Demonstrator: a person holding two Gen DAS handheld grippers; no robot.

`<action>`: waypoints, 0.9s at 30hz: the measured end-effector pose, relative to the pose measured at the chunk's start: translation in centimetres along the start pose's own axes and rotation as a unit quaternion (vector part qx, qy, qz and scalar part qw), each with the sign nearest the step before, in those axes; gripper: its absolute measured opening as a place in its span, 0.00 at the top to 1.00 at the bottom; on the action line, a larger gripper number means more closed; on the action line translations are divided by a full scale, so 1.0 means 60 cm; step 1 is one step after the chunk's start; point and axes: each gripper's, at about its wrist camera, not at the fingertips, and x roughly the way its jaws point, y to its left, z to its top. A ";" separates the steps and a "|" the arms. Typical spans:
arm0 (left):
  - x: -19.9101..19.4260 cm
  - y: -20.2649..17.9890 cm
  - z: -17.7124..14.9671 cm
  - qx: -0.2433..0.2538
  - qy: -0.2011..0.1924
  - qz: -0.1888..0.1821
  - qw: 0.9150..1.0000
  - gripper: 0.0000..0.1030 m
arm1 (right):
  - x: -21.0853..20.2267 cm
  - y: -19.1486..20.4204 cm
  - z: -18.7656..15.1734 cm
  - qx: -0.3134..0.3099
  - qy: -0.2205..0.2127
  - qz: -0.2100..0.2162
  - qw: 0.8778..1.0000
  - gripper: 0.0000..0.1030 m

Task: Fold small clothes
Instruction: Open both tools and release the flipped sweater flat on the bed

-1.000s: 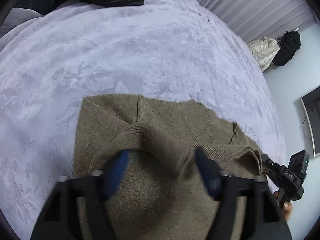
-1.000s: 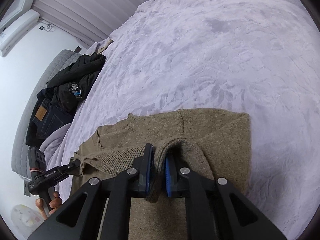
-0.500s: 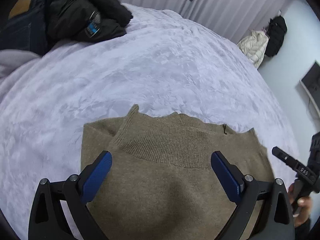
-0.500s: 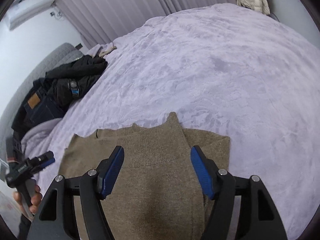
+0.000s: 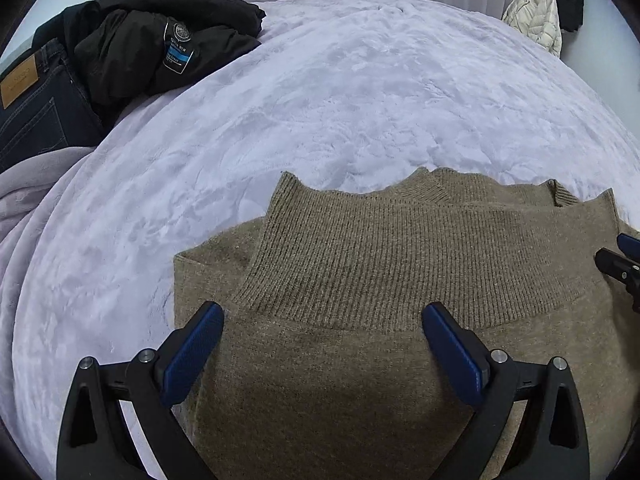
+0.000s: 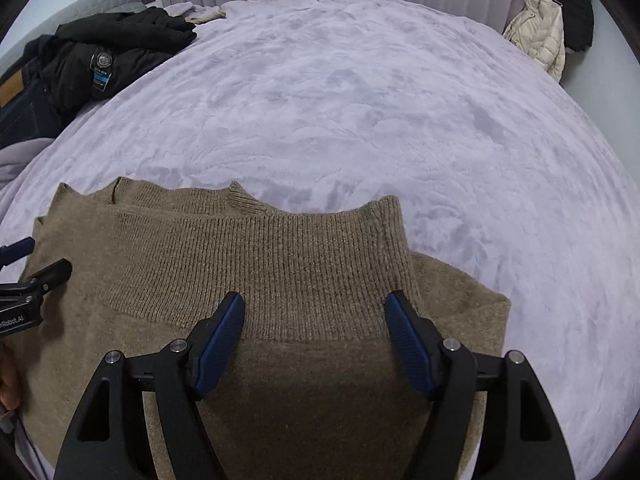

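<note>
So the olive-brown knit sweater (image 5: 360, 320) is lying on the lavender bed cover (image 5: 360, 100), at the near edge of the bed, and it looks like one fold has just landed: the ribbed hem band (image 6: 280, 264) now sits doubled over the body of the sweater, running across it with the wavy edge pointing toward the far side of the bed. Both sets of tongs are hanging just above the sweater with nothing in them. The left tongs (image 5: 322, 354) are spread as wide as they go, blue pads either side of the knit but not pressing on it. The right tongs (image 6: 316, 344) have just been opening and there's nothing pinched between them, only sweater underneath. You can see the left tool poking in at the sweater's left edge in the right camera. Far from the sweater, off toward the headboard corner, there's a heap of a black jacket (image 5: 160, 40) and jeans (image 5: 36, 108), not involved. My read: this fold is released, and the next move needs fresh grips on the sweater's side edges or corners to bring it over again into a smaller packet, keeping the ribbed band from sliding.
</note>
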 end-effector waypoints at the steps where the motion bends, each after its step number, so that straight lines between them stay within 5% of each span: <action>1: 0.004 0.003 0.000 -0.005 0.004 -0.007 1.000 0.00 | 0.001 -0.002 -0.002 0.000 -0.003 0.002 1.000 0.26; 13: -0.030 0.008 0.003 -0.028 -0.010 -0.002 1.000 0.00 | 0.000 0.003 -0.003 -0.001 -0.007 -0.011 1.000 0.24; 17: -0.086 -0.004 0.000 -0.066 -0.030 -0.071 0.995 0.00 | -0.054 0.024 -0.005 0.018 -0.036 0.009 0.999 0.23; 20: -0.110 -0.052 -0.032 -0.030 -0.029 -0.123 0.992 0.00 | -0.067 0.059 -0.023 0.025 -0.016 0.040 0.999 0.23; 23: -0.111 -0.091 -0.077 0.025 -0.031 -0.099 0.994 0.00 | -0.075 0.097 -0.062 -0.012 -0.008 0.034 0.999 0.23; 26: -0.072 -0.089 -0.108 0.053 -0.005 -0.030 0.998 0.00 | -0.062 0.105 -0.097 -0.063 -0.004 -0.034 0.997 0.23; 27: -0.071 -0.074 -0.117 0.048 -0.009 -0.039 0.998 0.00 | -0.065 0.093 -0.106 -0.060 -0.010 -0.032 0.998 0.23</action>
